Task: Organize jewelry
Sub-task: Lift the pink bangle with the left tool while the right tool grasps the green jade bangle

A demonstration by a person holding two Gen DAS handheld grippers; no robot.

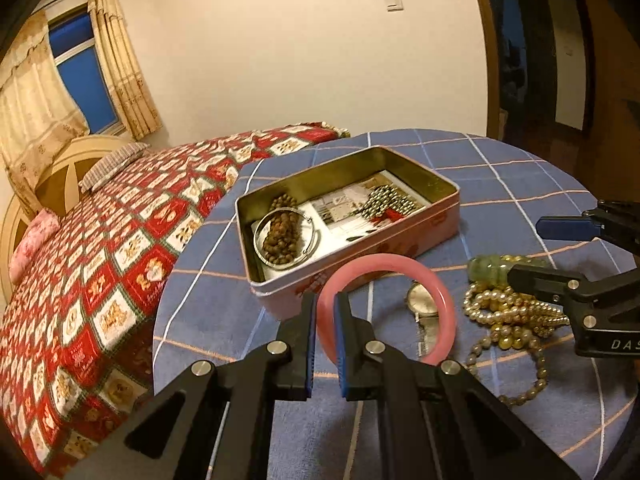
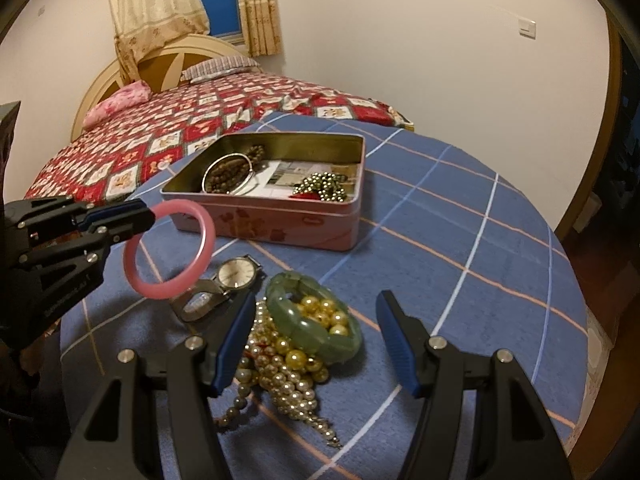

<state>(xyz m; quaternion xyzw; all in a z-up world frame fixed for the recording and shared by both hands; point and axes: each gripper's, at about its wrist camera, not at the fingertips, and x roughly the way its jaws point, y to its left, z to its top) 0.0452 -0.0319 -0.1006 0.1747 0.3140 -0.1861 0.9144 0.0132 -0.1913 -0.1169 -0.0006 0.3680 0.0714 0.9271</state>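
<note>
Left hand-held gripper (image 1: 325, 312) clamping pink bangle (image 1: 436, 292), right hand-held gripper (image 1: 560, 252) (lettered "DAS")

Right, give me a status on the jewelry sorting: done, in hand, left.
Done: the tin already holds a silver bangle around brown beads, plus metallic beads.
In hand: the left tongs are shut on the pink bangle, held above the table short of the tin.
Left: the wristwatch, green bracelet and pearl strands lie on the cloth; the right tongs hover open over them.

pink bangle (image 1: 416, 270) lifted, green bangle (image 2: 316, 330) on pearls (image 2: 280, 376)
</note>
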